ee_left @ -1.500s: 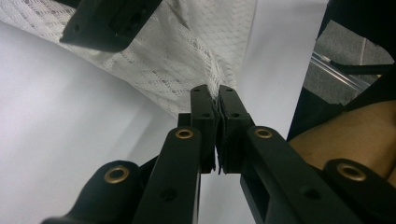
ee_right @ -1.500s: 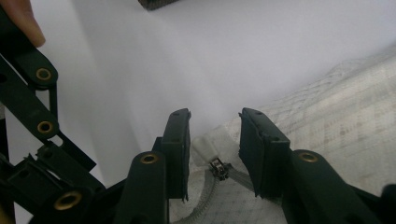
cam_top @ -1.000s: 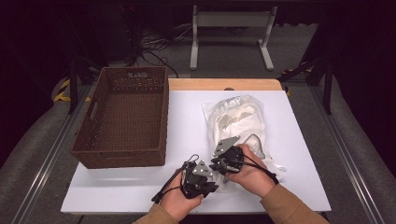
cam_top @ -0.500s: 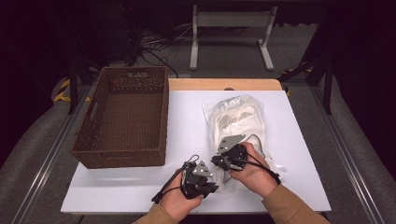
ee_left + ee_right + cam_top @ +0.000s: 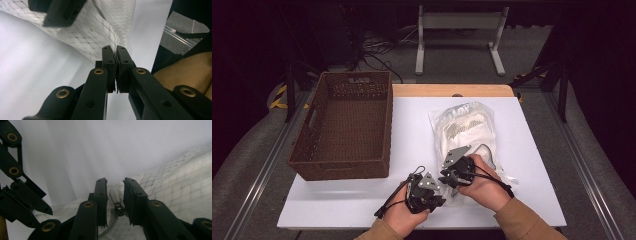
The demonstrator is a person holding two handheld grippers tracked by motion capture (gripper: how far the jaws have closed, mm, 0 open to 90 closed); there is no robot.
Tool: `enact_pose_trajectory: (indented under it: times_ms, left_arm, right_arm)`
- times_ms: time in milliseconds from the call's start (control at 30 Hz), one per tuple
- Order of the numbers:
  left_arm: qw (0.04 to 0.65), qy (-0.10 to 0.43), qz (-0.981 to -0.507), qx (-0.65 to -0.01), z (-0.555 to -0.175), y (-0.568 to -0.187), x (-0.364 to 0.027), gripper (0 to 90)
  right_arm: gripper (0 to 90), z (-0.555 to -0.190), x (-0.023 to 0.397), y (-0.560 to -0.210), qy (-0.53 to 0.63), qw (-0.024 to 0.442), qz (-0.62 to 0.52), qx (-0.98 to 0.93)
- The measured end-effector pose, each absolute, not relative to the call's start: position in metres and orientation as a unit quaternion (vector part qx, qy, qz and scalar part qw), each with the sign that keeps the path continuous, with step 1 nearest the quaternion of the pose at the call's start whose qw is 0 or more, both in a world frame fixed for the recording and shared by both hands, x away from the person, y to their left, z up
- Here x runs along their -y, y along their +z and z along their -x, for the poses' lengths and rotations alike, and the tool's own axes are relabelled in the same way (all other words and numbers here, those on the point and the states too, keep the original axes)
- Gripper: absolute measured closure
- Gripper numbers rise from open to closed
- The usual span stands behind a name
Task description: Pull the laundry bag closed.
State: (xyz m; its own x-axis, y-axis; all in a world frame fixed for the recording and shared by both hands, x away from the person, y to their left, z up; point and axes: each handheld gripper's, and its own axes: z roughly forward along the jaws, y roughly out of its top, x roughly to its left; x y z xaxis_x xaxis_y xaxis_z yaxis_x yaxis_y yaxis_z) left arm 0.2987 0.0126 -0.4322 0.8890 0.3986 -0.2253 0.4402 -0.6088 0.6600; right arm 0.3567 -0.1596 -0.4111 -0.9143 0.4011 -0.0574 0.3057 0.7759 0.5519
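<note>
A white mesh bag (image 5: 464,130) with pale folded cloth inside lies on the white table (image 5: 412,120), right of centre. My left gripper (image 5: 442,198) sits at the bag's near corner, shut on the mesh edge (image 5: 87,32); its jaws (image 5: 116,50) meet on the fabric. My right gripper (image 5: 453,184) hovers just beyond it over the bag's near end. Its jaws (image 5: 115,182) have just been opening and now stand apart on either side of the white zipper pull (image 5: 115,195), not pressing it. Each gripper shows in the other's view: the left gripper (image 5: 17,195), the right gripper (image 5: 60,12).
An empty brown wicker basket (image 5: 347,125) stands on the table's left half. A wooden strip (image 5: 452,90) runs along the far edge. Metal rails flank the table, and a white stand (image 5: 459,30) with cables is on the floor beyond.
</note>
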Motion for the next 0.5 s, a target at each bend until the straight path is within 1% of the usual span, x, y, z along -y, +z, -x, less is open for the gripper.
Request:
enact_pose_trajectory:
  times_ms: [67, 167, 367, 500]
  left_arm:
    - [0.374, -0.027, -0.897, -0.236, -0.2977, -0.4321, -0.0118, 87.6]
    - [0.371, -0.028, -0.898, -0.236, -0.2974, -0.4319, -0.0119, 87.6]
    - [0.372, -0.030, -0.898, -0.232, -0.2972, -0.4324, -0.0112, 87.7]
    - [0.374, -0.031, -0.898, -0.231, -0.2974, -0.4327, -0.0108, 87.7]
  right_arm:
    - [70.9, -0.3574, 0.1577, -0.4144, 0.268, 0.086, -0.182, -0.942]
    - [73.1, -0.3580, 0.1547, -0.4193, 0.251, 0.089, -0.179, -0.947]
    - [80.5, -0.3580, 0.1537, -0.4202, 0.236, 0.100, -0.170, -0.951]
    - [80.9, -0.3576, 0.1550, -0.4180, 0.245, 0.104, -0.171, -0.949]
